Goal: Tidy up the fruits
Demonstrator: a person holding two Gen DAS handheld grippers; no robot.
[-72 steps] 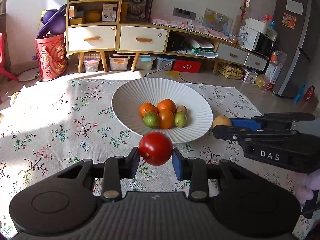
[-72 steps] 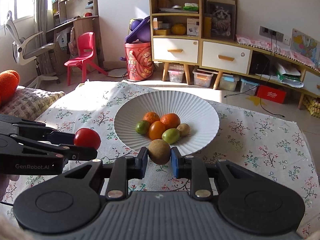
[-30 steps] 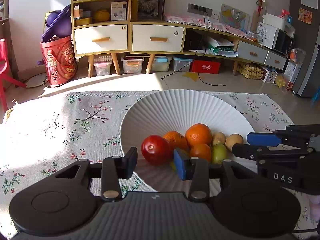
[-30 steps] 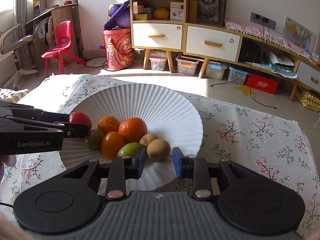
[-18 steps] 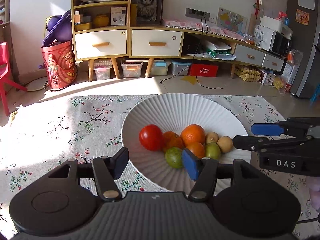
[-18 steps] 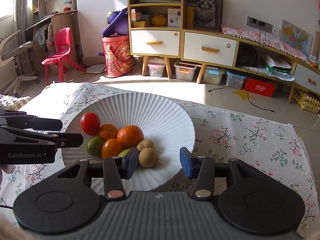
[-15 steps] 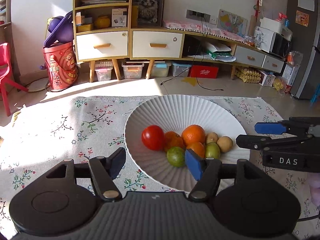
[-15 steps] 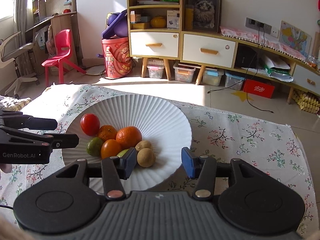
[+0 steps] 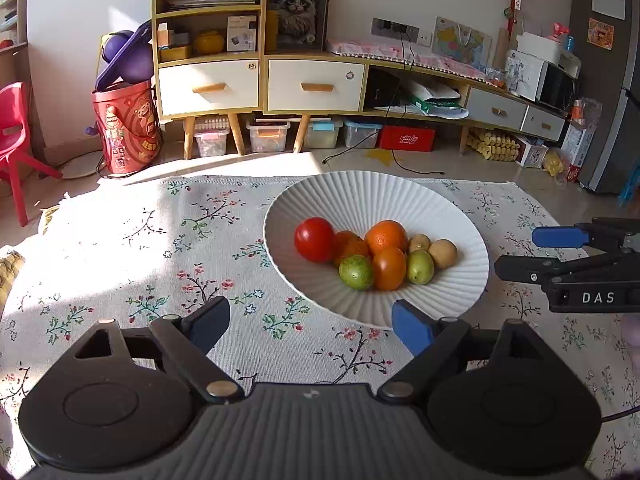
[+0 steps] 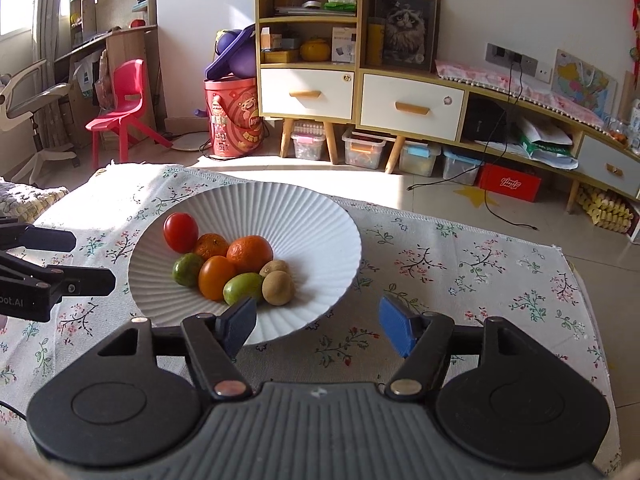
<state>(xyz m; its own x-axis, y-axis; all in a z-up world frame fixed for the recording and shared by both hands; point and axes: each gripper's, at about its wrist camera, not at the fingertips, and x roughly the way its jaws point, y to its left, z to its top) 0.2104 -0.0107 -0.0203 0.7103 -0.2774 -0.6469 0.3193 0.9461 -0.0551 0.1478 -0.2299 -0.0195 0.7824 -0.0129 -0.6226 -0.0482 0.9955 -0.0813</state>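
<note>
Fruit bowl [image 9: 460, 216], eight pieces.
Green oval fruit [image 10: 242, 288] is lying long axis leftward; left gripper [image 9: 310, 322] and right gripper [image 10: 318, 324] are just opening, holding nothing.

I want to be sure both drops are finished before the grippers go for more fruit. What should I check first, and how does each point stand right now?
1. Left gripper empty: ok, its jaws have just been opening and nothing is between them.
2. Right gripper empty: ok, jaws have just been opening, nothing between them.
3. Round red tomato inside the ribbed white bowl: ok, it rests against the orange fruit.
4. Brown kiwi in the bowl: ok, beside the green fruit.
5. Fruit left on the floral tablecloth: cannot tell, none in view, but the near part is hidden by the grippers.
</note>
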